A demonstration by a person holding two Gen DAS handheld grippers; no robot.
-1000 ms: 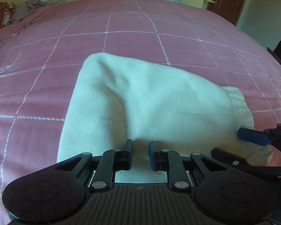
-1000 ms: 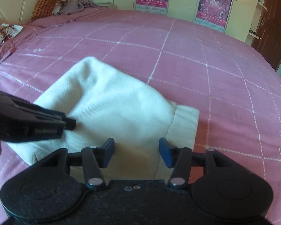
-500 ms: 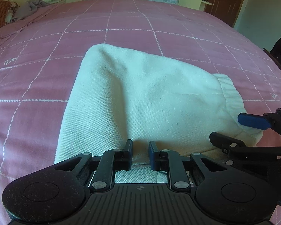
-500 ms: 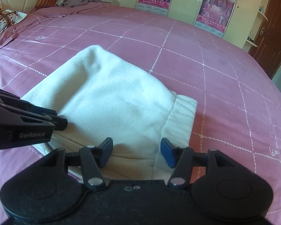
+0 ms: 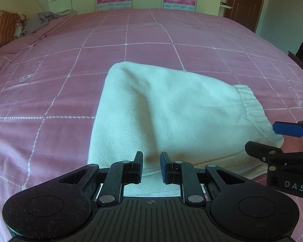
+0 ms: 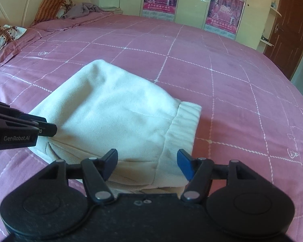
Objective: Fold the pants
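Letting go on the right is the change I see: the right gripper (image 6: 147, 164) had its fingers closer together a second ago, and now its jaws are opening over the near edge of the pants (image 6: 115, 117), the waistband corner lying between them but neither pad pressing on it. In the left wrist view its blue finger (image 5: 286, 128) stands just off the waistband (image 5: 252, 109) at the right edge of the frame.

My left gripper (image 5: 150, 166) has not changed its gap at all. Its fingers sit close together with a narrow slot between them, low centre of the frame, right above the near hem of the cloth. Whether a thin layer is pinched in that slot I cannot tell; the fabric passes beneath the tips and looks slack.

Both views now show more of the bedspread (image 5: 50, 92) and the garment sits smaller and further up the frame than a second ago, so I read both hands as backing away.

The cream bundle lies flat in the middle of the pink quilt, doubled into a compact wedge, elastic waistband on its right side. My judgement is that the fold is laid and this is the release; what remains is clearing the left side without dragging the hem.
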